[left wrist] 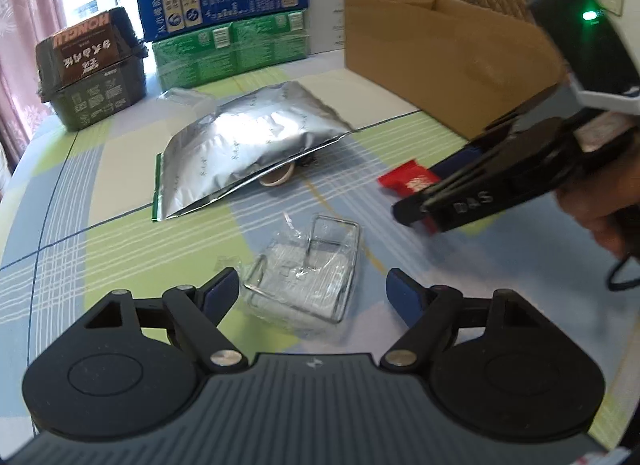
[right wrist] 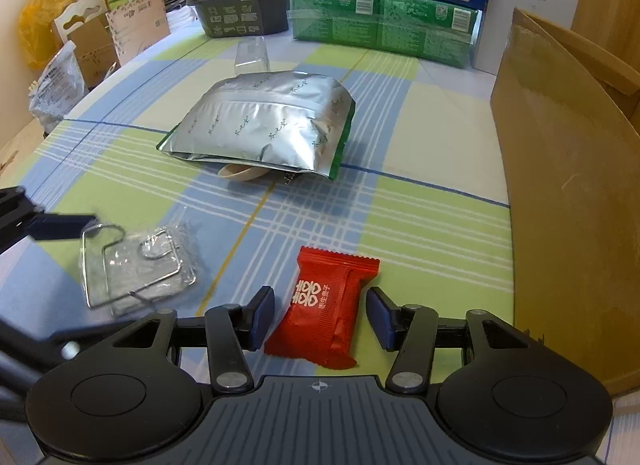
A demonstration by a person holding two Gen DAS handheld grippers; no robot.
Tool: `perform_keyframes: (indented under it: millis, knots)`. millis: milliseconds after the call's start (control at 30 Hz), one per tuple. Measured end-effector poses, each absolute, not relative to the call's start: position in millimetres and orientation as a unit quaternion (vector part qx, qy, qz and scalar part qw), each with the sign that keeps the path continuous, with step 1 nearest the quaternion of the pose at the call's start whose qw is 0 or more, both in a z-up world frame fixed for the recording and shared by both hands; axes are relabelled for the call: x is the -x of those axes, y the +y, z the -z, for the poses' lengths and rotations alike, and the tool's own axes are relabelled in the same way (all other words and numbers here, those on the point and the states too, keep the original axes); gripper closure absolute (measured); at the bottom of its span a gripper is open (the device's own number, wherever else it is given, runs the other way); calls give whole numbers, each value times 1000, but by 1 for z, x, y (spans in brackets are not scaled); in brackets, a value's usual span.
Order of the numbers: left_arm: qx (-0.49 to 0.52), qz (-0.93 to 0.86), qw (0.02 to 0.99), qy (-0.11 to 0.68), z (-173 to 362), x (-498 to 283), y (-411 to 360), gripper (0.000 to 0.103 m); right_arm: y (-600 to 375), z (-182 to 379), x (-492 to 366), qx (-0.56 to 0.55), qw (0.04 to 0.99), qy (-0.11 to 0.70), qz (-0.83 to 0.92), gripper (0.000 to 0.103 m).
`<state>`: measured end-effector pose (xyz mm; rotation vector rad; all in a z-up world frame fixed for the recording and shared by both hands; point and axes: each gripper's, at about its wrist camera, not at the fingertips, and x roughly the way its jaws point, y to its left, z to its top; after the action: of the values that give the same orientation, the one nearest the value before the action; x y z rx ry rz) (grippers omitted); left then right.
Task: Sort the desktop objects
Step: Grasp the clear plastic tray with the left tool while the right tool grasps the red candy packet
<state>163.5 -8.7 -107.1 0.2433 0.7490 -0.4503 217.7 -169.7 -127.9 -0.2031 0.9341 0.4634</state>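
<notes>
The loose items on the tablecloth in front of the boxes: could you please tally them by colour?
Silver: 1, foil pouch
Red: 1, candy
Clear: 2, wire-hook packet and small box
Beige: 1, tape roll, half under the pouch
Total: 5

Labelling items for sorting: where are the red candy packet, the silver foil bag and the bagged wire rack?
red candy packet (right wrist: 320,309), right wrist view, wrapper's middle
silver foil bag (right wrist: 264,121), right wrist view, top face
bagged wire rack (left wrist: 308,277), left wrist view, middle
</notes>
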Motion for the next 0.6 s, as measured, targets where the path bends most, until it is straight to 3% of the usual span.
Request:
perform_keyframes:
  millis: [400,467,533,600]
  knots:
    - [-178,237,893,338,125,-172,-14,21,-171,128,-219,87,865,442,-222,54]
    - [-186,238,891,339,127,-172,-16,25,-172,128,-220,84,865,441,-221,54]
    - [-183,233,892,341,126,-173,-16,43,-171,128,-220,85,866,441,-221,54]
    - [-182,230,891,345,125,-174,-16,46,-170,128,-219,87,865,441,-221,54]
